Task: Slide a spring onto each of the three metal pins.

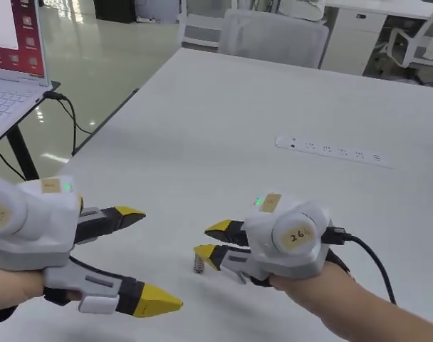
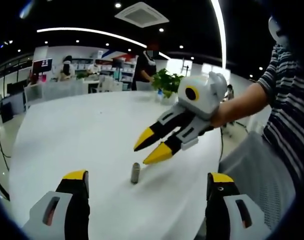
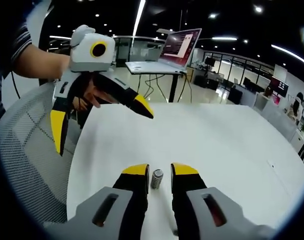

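A small metal spring (image 1: 199, 265) stands upright on the white table (image 1: 223, 128). My right gripper (image 1: 211, 241) hovers just over it with its jaws a narrow gap apart. In the right gripper view the spring (image 3: 156, 178) sits just ahead of the gap between the right gripper's (image 3: 160, 170) yellow tips, not pinched. My left gripper (image 1: 144, 258) is held to the left of the spring, wide open and holding nothing. In the left gripper view the spring (image 2: 135, 172) stands ahead of the left gripper (image 2: 147, 178), under the tips of the right gripper (image 2: 152, 148).
A white power strip (image 1: 334, 150) lies on the table farther back at the right. A laptop (image 1: 13, 57) on a stand sits off the table's left edge, with a black cable (image 1: 67, 110) hanging from it. A mesh chair (image 1: 273, 35) stands at the far end.
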Available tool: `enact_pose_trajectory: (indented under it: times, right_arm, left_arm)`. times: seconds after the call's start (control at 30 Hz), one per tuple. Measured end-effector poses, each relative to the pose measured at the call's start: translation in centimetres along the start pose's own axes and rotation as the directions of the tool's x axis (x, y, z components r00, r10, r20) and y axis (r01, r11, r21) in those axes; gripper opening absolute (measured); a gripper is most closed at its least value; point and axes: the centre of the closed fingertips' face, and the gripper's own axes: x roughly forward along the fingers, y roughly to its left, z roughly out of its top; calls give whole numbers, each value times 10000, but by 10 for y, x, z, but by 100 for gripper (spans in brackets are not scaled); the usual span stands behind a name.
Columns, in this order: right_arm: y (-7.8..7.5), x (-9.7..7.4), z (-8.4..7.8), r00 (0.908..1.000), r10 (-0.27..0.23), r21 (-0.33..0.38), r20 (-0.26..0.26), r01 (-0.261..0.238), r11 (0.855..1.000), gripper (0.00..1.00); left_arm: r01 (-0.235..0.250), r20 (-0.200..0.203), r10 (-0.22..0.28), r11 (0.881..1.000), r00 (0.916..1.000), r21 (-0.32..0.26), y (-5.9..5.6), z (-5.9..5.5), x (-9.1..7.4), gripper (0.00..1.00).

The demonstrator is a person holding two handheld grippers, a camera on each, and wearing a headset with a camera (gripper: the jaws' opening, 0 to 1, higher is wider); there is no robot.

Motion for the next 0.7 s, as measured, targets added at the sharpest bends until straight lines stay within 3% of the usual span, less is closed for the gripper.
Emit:
enact_pose_trajectory:
  times: [0.33,0.7]
  right_arm:
    - [-12,-44,-11,9981,-563,516,251,550,9972,23]
    - [-19,-87,-31,9902,-1328,1148,443,1270,9852,33]
  left_arm:
    - [42,57,-42,10000,10000,66,-5,3,3,94]
    - [104,74,-105,9998,9999,163,-9,6,6,95]
